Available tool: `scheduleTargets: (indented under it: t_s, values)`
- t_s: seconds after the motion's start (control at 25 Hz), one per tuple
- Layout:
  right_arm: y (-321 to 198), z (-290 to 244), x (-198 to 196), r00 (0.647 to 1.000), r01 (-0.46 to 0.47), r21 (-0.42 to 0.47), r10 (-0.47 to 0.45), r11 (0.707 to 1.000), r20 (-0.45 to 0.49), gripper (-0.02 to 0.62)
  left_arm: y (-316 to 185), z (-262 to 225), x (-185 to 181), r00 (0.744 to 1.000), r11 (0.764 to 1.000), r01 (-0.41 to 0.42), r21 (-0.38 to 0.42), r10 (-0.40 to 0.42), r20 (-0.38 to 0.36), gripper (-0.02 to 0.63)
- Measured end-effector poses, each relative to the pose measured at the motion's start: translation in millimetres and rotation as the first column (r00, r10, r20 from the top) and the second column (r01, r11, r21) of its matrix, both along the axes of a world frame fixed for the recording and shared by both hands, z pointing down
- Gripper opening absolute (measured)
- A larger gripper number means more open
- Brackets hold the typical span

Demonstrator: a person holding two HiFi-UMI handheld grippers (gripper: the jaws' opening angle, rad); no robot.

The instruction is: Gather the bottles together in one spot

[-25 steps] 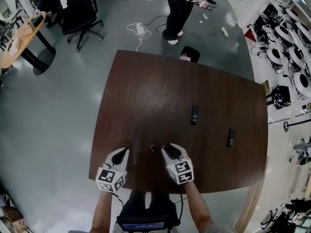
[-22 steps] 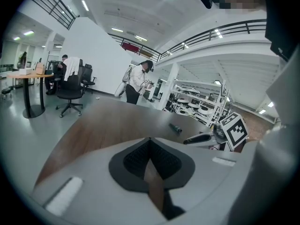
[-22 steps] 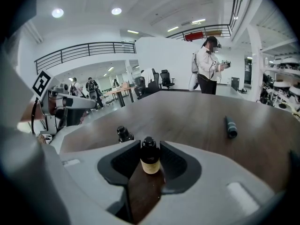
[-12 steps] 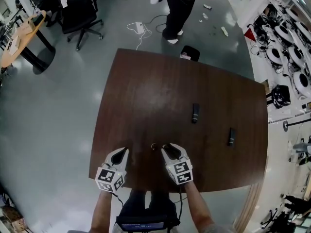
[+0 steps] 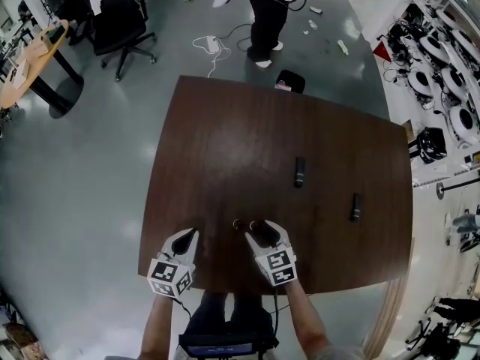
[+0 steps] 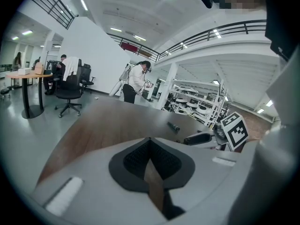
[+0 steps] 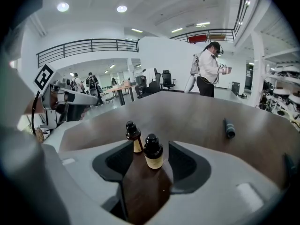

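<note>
Just opened around an upright bottle [image 7: 153,152], the right gripper [image 5: 260,232] could topple it retreating; left gripper [image 5: 185,240] closed.

Glossy grey floor [image 5: 75,171], black office chair [image 5: 124,17], round wooden table [image 5: 34,58] — railed balcony [image 7: 89,43], ceiling spotlights [image 7: 62,6]

With the middle of the table [image 5: 225,141] as my dial's centre, two bottles stand at seven o'clock near my edge. The left upright bottle [image 5: 238,224] is just beside the right upright bottle [image 5: 253,225], which stands between the jaws of the right gripper [image 5: 261,231], jaws that have just been opening. The left gripper [image 5: 189,236] sits at eight o'clock, apart from both. One lying bottle [image 5: 299,172] rests near centre at one o'clock. The other lying bottle [image 5: 355,208] is at four o'clock, towards the right edge. A person [image 5: 266,13] stands beyond the far edge at twelve.
</note>
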State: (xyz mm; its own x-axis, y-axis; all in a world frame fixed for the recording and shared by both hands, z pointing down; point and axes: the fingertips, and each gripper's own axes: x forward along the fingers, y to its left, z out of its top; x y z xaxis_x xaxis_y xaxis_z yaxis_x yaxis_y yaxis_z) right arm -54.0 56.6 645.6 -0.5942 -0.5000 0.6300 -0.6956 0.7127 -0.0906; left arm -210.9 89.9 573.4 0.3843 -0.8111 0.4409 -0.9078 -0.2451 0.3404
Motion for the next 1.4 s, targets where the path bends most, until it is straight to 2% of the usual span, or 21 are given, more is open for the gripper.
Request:
scheduleTargets:
  t_s: [0.28, 0.6, 0.72, 1.08, 1.2, 1.4]
  values:
    - [4.3, -21.3, 17.6, 0.995, -0.083, -0.033, 0.085, 0.996, 0.048, 0.204, 0.1, -15.4, 5.8, 1.0, 0.999, -0.026, 0.021, 0.027, -0.005, 0.002]
    - [14.2, -56.0, 38.7, 0.963, -0.238, -0.04, 0.241, 0.97, 0.118, 0.039, 5.5, -41.2, 24.5, 0.995, 0.994, -0.1, 0.052, 0.102, -0.024, 0.002]
    - [19.9, -69.8, 41.9, 0.95, -0.278, -0.036, 0.281, 0.96, 0.134, 0.004, 13.7, -45.3, 36.5, 0.988, 0.987, -0.147, 0.067, 0.15, -0.042, 0.002]
    - [34.8, -103.0, 59.3, 0.901, -0.367, -0.07, 0.373, 0.928, 0.221, 0.002, 26.1, -69.4, 79.7, 0.962, 0.962, -0.257, 0.094, 0.264, -0.072, 0.002]
    - [33.3, -109.8, 75.9, 0.88, -0.396, -0.082, 0.404, 0.914, 0.251, 0.002, 26.1, -77.6, 99.9, 0.955, 0.954, -0.277, 0.114, 0.287, -0.081, 0.002]
    - [25.7, -115.9, 111.8, 0.864, -0.427, -0.07, 0.43, 0.901, 0.264, 0.002, 19.4, -84.3, 134.1, 0.949, 0.948, -0.292, 0.128, 0.304, -0.084, 0.002]
